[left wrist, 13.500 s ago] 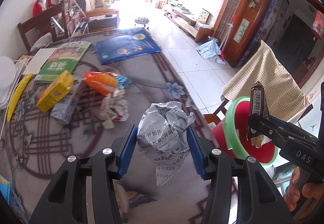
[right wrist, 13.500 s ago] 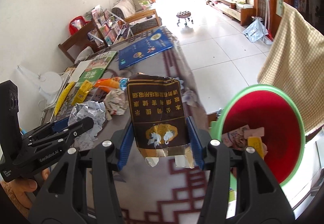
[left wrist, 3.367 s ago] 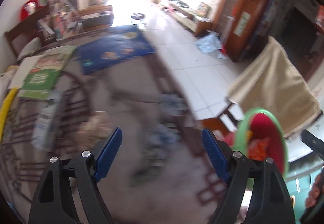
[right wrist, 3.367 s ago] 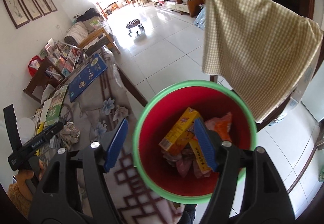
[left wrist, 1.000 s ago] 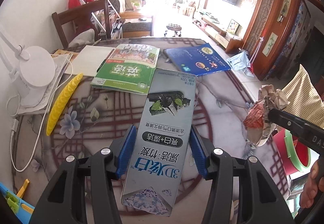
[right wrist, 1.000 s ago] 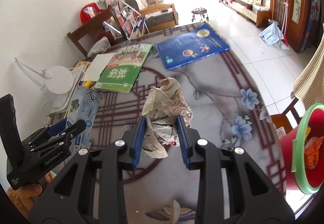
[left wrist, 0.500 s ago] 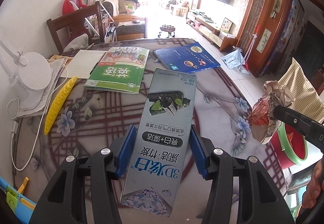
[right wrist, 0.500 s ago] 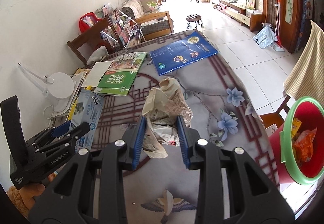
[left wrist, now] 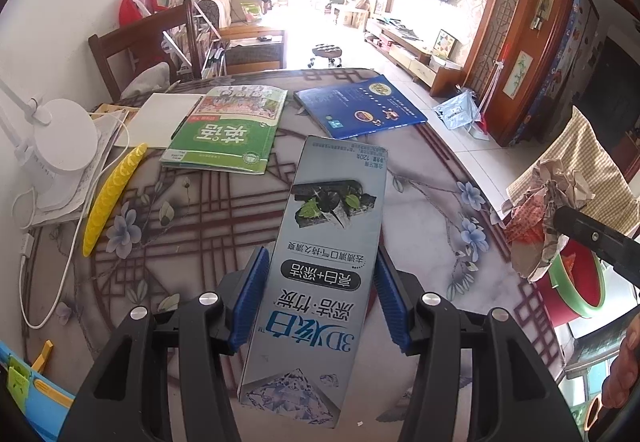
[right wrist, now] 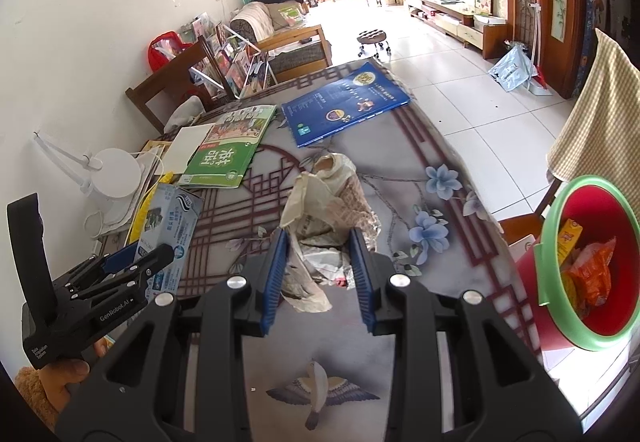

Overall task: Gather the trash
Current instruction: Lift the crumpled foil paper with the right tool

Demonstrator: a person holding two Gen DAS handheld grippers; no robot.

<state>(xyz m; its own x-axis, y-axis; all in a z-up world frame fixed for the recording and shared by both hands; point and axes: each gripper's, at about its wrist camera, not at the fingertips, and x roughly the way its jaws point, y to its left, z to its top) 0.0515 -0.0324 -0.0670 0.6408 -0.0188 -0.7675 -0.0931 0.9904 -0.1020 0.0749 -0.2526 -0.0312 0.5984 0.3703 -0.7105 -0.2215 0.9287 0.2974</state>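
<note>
My left gripper (left wrist: 320,282) is shut on a long grey toothpaste box (left wrist: 324,262) and holds it above the table; the box also shows in the right wrist view (right wrist: 170,230). My right gripper (right wrist: 320,266) is shut on a crumpled paper wad (right wrist: 324,210), also seen at the right edge of the left wrist view (left wrist: 540,218). The red bin with a green rim (right wrist: 548,282) stands off the table's right edge, with orange and yellow wrappers inside; it shows in the left wrist view (left wrist: 556,286) behind the wad.
On the patterned tablecloth (left wrist: 192,218) lie a green book (left wrist: 224,134), a blue book (left wrist: 360,110), a white pad (left wrist: 160,118) and a yellow strip (left wrist: 112,190). A white lamp base (left wrist: 64,138) stands at the left. A chair with checked cloth (right wrist: 592,114) is beside the bin.
Both grippers have shifted slightly toward the bin side with their loads; the bin shows more fully in the right wrist view. The grips are unchanged.
</note>
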